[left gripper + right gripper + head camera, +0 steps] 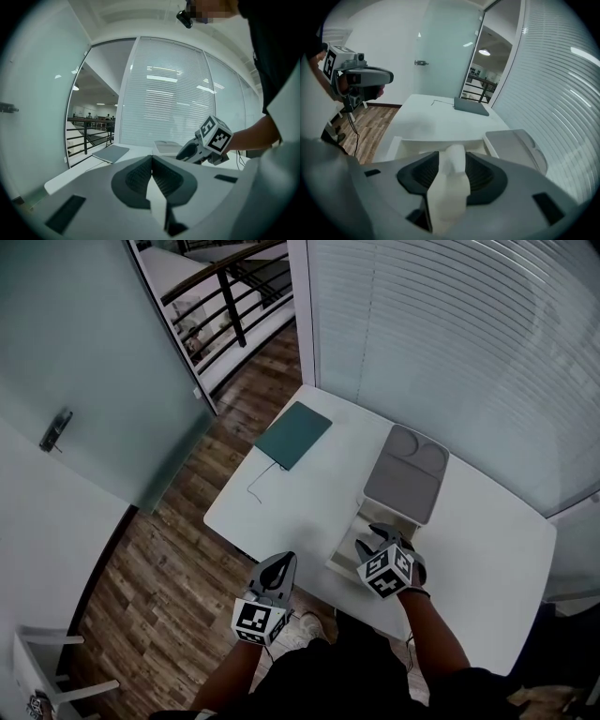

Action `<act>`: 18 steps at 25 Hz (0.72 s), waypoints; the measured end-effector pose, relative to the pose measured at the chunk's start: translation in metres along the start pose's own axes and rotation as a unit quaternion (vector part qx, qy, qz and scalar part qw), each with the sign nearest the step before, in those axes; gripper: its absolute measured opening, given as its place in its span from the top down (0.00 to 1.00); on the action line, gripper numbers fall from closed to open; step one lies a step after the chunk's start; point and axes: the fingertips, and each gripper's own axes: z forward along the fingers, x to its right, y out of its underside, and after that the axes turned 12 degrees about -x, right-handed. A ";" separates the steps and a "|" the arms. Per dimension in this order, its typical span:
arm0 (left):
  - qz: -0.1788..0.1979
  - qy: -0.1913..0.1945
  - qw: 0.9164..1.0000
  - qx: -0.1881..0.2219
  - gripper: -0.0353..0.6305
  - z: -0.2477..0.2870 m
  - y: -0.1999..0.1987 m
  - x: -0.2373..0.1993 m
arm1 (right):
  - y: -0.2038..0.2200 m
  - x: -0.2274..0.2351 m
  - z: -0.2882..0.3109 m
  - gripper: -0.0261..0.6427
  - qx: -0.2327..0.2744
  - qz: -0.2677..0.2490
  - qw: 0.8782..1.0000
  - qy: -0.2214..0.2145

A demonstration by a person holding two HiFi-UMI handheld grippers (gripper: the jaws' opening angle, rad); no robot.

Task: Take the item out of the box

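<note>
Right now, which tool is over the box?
The right tool, above the white box by the gray lid. The left tool sits at the edge of the table.

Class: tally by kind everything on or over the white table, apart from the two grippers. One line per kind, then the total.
Box: 1
Grey lid: 1
Flat green case: 1
Thin wire: 1
White item: 1
Total: 5

The left gripper (280, 561) sits near the body with jaws together, while the right gripper (373, 536) reaches forward, jaws apart.
</note>
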 end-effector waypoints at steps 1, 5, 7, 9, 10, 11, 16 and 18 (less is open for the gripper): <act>-0.002 0.000 1.000 -0.002 0.93 0.001 0.002 -0.001 | 0.000 -0.001 0.005 0.69 -0.008 -0.007 1.000 -0.002; -0.002 0.003 1.000 -0.007 0.93 0.006 0.004 0.001 | 0.002 0.000 0.024 0.68 -0.036 -0.035 0.999 -0.002; -0.002 0.003 1.000 -0.008 0.93 0.009 0.004 0.000 | 0.003 0.002 0.032 0.68 -0.048 -0.054 0.997 0.005; -0.002 0.002 1.000 -0.009 0.93 0.011 0.006 -0.001 | 0.004 0.003 0.040 0.68 -0.061 -0.069 0.996 0.009; -0.001 0.001 1.000 -0.009 0.93 0.012 0.008 -0.002 | 0.004 0.004 0.044 0.68 -0.068 -0.075 0.995 0.009; -0.002 0.001 1.000 -0.011 0.93 0.013 0.010 -0.003 | 0.005 0.003 0.047 0.68 -0.074 -0.080 0.994 0.009; -0.002 0.010 1.000 -0.008 0.93 0.018 0.008 -0.003 | 0.004 0.005 0.057 0.67 -0.094 -0.101 0.990 0.012; -0.004 0.012 1.000 -0.006 0.93 0.019 0.008 -0.002 | 0.006 0.004 0.060 0.67 -0.104 -0.107 0.989 0.006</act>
